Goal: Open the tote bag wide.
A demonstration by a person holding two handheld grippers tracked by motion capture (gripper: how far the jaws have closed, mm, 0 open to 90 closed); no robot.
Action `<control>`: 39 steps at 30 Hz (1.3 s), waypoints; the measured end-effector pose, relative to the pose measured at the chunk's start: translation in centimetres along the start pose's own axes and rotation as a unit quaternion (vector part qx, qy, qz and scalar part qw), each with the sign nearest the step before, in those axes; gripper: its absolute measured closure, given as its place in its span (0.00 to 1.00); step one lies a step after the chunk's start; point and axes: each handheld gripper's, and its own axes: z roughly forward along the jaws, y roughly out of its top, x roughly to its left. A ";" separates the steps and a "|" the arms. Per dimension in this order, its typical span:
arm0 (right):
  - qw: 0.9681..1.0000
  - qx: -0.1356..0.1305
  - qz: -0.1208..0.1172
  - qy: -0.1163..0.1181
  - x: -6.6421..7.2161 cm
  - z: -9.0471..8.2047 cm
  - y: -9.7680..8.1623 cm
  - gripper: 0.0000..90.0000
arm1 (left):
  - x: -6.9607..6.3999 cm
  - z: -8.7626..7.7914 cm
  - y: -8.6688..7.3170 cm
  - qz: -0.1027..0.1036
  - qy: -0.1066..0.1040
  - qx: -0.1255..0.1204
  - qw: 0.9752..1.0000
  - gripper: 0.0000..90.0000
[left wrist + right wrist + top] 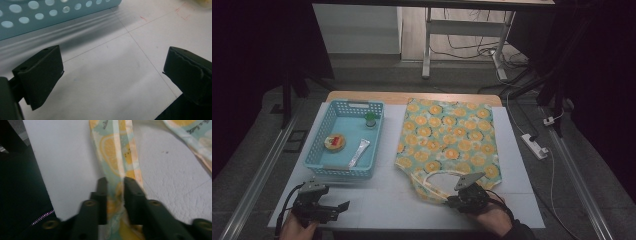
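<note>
A fabric tote bag (451, 137) printed with orange slices lies flat on the white table, its handles (432, 184) looping toward the near edge. My right gripper (451, 201) is shut on one handle strap (119, 160), which runs up between the two black jaws in the right gripper view. My left gripper (343, 206) rests at the near left of the table, open, with bare tabletop between its jaws (112, 75).
A light blue perforated basket (324, 156) stands at the left, holding a round orange-rimmed item (334, 142), a white tube (359, 152) and a small green object (370, 119). A power strip (535, 145) lies on the floor to the right.
</note>
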 end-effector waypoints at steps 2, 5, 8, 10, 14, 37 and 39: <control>1.000 -0.008 0.000 0.001 0.0 -0.3 0.1 1.00 | 0.0 0.0 0.0 0.000 0.000 0.000 1.000 0.04; 1.000 -0.015 -0.001 -0.001 0.0 -0.6 0.4 1.00 | 0.0 0.0 0.0 -0.001 0.000 0.001 1.000 0.04; 1.000 -0.025 0.011 -0.006 -0.6 -1.2 0.9 1.00 | 0.0 0.0 0.0 -0.003 0.000 0.000 1.000 0.04; 0.999 -0.033 0.019 -0.009 -1.1 -1.5 1.2 1.00 | 0.0 0.0 0.0 -0.003 0.000 0.000 1.000 0.04; 0.998 -0.049 0.035 -0.007 -2.4 -2.0 1.7 1.00 | 0.1 0.0 0.0 -0.004 -0.001 0.001 1.000 0.04; 0.993 -0.070 0.079 -0.055 -11.5 -1.5 5.6 1.00 | 0.2 0.1 0.0 -0.005 -0.006 0.001 1.000 0.04; 0.992 -0.071 0.079 -0.061 -12.3 -1.3 6.0 1.00 | 0.2 0.1 0.0 -0.005 -0.008 0.001 1.000 0.04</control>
